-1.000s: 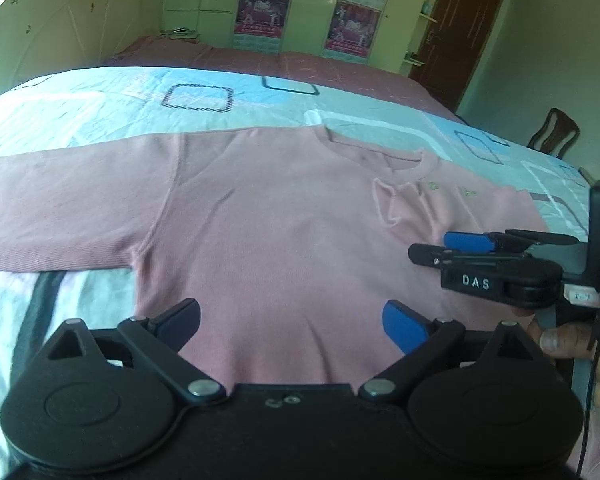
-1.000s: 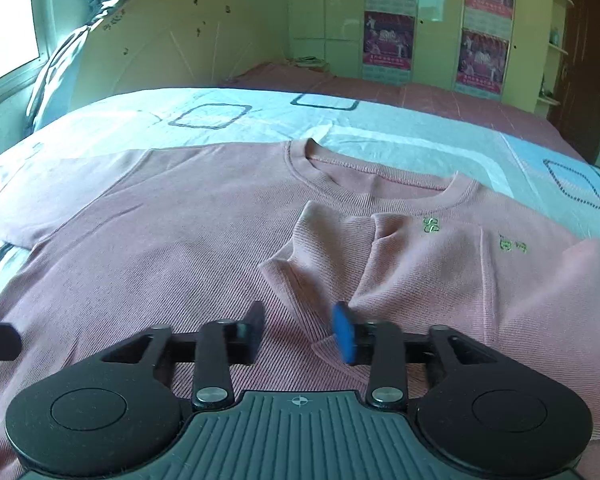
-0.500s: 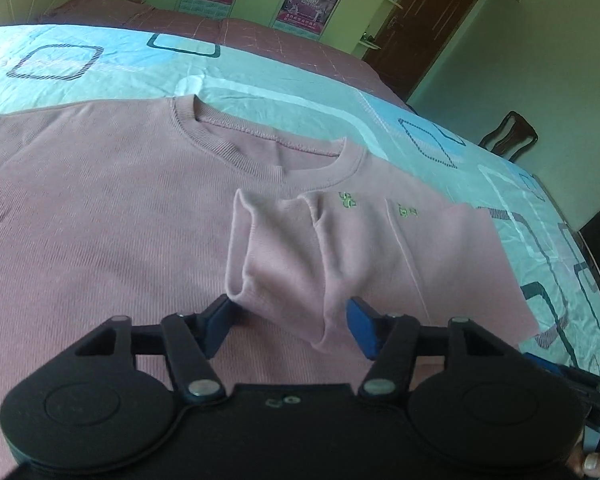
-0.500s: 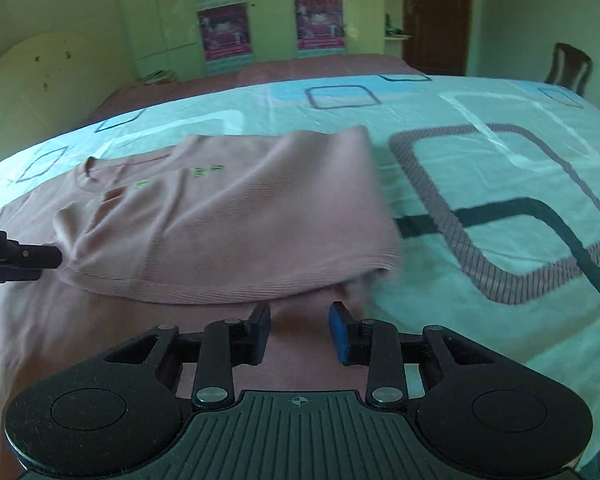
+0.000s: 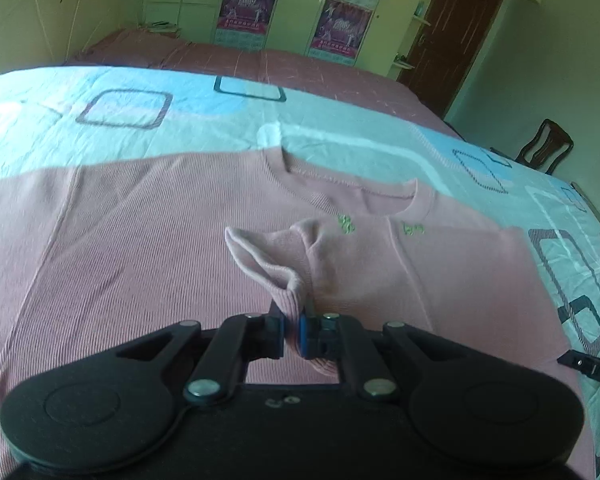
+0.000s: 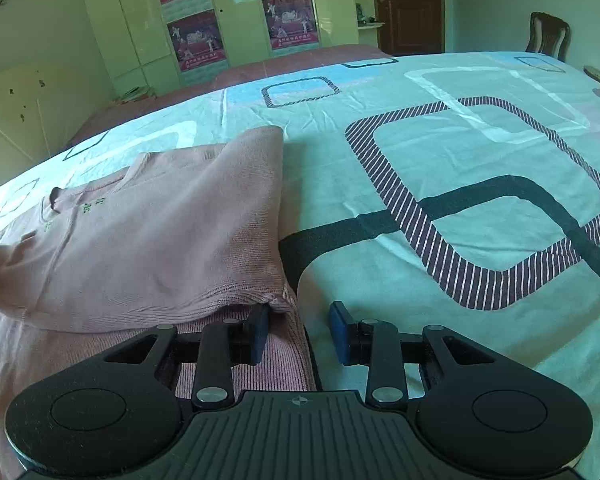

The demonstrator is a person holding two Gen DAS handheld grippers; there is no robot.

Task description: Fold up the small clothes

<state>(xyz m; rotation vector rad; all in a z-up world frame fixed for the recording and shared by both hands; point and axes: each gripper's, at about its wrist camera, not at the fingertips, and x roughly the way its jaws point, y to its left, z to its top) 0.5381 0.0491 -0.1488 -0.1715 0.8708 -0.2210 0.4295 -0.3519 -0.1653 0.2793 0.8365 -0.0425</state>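
Observation:
A pink sweater lies flat on the bed, with its right sleeve folded in across the chest. My left gripper is shut on the ribbed cuff of that folded sleeve, which rises a little from the pads. In the right wrist view the folded sleeve forms a raised slab. My right gripper stands open at the sweater's side edge below that fold. Its left pad lies over the pink fabric and its right pad over the sheet. A black finger of the right gripper shows at the far right.
The bed's sheet is pale turquoise with dark square patterns and spreads wide to the right of the sweater. A wooden chair stands beyond the bed's far right corner. A poster-covered wardrobe and a brown door are behind.
My left gripper moved to the folded sleeve's cuff and shut on it. My right gripper swung from the sleeve to the sweater's right side edge, with its jaws a little narrower.

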